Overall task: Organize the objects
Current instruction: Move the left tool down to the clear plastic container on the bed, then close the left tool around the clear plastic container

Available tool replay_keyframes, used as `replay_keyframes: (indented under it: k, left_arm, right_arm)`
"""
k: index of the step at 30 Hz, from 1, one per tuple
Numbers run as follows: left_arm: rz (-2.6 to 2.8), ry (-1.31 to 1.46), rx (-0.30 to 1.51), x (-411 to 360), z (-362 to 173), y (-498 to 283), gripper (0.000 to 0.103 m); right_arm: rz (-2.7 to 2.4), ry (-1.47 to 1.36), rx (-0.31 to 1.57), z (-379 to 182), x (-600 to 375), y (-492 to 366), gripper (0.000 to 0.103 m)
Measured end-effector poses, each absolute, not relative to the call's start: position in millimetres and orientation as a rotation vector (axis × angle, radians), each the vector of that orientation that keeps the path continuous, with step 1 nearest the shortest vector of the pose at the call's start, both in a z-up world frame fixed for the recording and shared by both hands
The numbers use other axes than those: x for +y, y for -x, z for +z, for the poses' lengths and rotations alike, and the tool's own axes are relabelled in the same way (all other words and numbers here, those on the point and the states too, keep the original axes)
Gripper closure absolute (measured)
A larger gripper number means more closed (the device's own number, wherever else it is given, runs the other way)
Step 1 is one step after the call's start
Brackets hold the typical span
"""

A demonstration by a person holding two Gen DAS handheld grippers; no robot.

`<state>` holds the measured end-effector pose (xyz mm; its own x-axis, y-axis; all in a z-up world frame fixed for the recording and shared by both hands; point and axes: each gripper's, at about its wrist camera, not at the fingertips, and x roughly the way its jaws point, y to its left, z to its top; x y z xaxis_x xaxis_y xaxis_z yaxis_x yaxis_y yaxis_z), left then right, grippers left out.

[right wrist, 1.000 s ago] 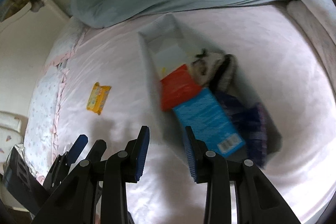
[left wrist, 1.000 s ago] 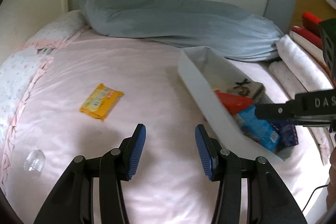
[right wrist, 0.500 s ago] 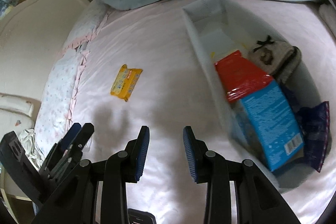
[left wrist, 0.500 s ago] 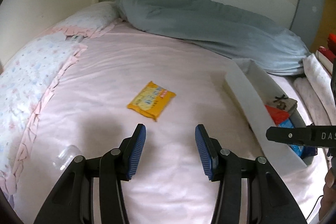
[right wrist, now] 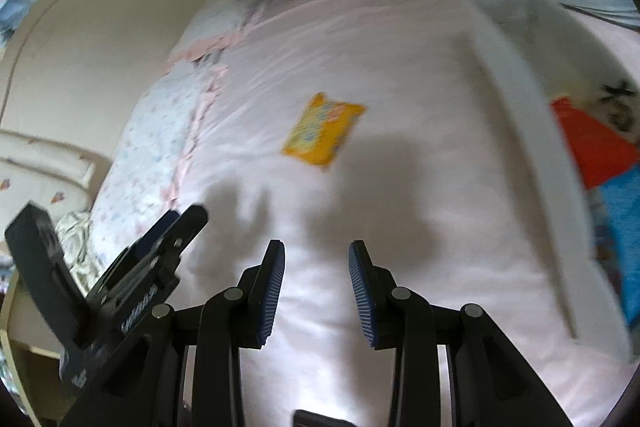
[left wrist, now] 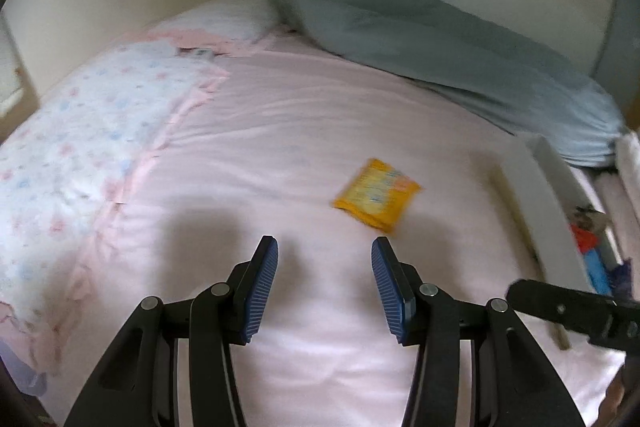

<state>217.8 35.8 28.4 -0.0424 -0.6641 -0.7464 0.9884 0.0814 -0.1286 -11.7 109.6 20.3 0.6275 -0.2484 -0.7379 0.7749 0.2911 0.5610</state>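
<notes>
- Two grippers up over the pink bedsheet [left wrist: 320, 123], both empty, nothing between the pads.
- Far left in the left wrist view: floral quilt [left wrist: 80, 131] spreading from 9 to 10 o'clock, away from the action.
- Centre: left gripper [left wrist: 325, 285] spread wide, hovering above bare sheet.
- Just right of centre, at about 1 o'clock off the left fingertips: yellow snack packet [left wrist: 377, 195], lying flat and loose on the sheet, near but not touched.
- Right edge, 3 o'clock: white bin [left wrist: 548, 211] with a sliver of red and blue contents; grey pillow [left wrist: 440, 39] behind at 12 to 2.
- Right wrist view, left to right: left tool's body at 8 o'clock, right gripper [right wrist: 317, 287] parted but narrower, packet [right wrist: 323, 128] dead ahead at 12, bin wall [right wrist: 516, 75] at 2.
- Only visible here: red packet [right wrist: 592, 143] and blue box [right wrist: 624, 227] inside the bin in full colour, plus both tools' shadows short of the packet.
- Only visible in the left view: right tool's arm crossing at 4 o'clock.
- Step in hand, by the look of it: approach to the last loose item.
- Next move likely calls for dropping low, straddling the packet's short side, pinching gently on soft bedding, then carrying to the bin.
</notes>
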Motion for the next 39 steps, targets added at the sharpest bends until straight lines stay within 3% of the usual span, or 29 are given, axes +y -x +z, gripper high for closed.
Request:
replay_keyframes:
  k: [9, 18, 28, 29, 33, 39]
  left_arm:
    - [-1.380, -0.514, 0.831, 32.9, 9.8, -292.3, 0.054]
    - [-1.381, -0.586, 0.943, 32.8, -25.4, -316.0, 0.054]
    - [-1.427, -0.973, 0.856, 43.2, -60.4, -278.6, 0.054]
    - [-1.407, -0.980, 0.882, 42.2, -66.6, -282.4, 0.059]
    - [-1.366, -0.917, 0.973, 39.6, -75.4, -298.4, 0.059]
    - [-1.364, -0.727, 0.958, 39.3, -35.3, -291.0, 0.059]
  right_arm:
    - [-0.669, -1.053, 0.616, 5.6, 113.8, -33.8, 0.071]
    - [-0.648, -1.081, 0.622, 1.6, 116.9, -42.2, 0.071]
    - [-0.662, -1.080, 0.624, 4.0, 117.9, -43.2, 0.071]
    - [-0.665, -1.081, 0.626, 3.6, 117.7, -43.3, 0.071]
    - [-0.679, -1.083, 0.622, 2.5, 117.2, -41.9, 0.071]
    - [-0.712, -1.080, 0.607, -0.3, 114.2, -37.4, 0.071]
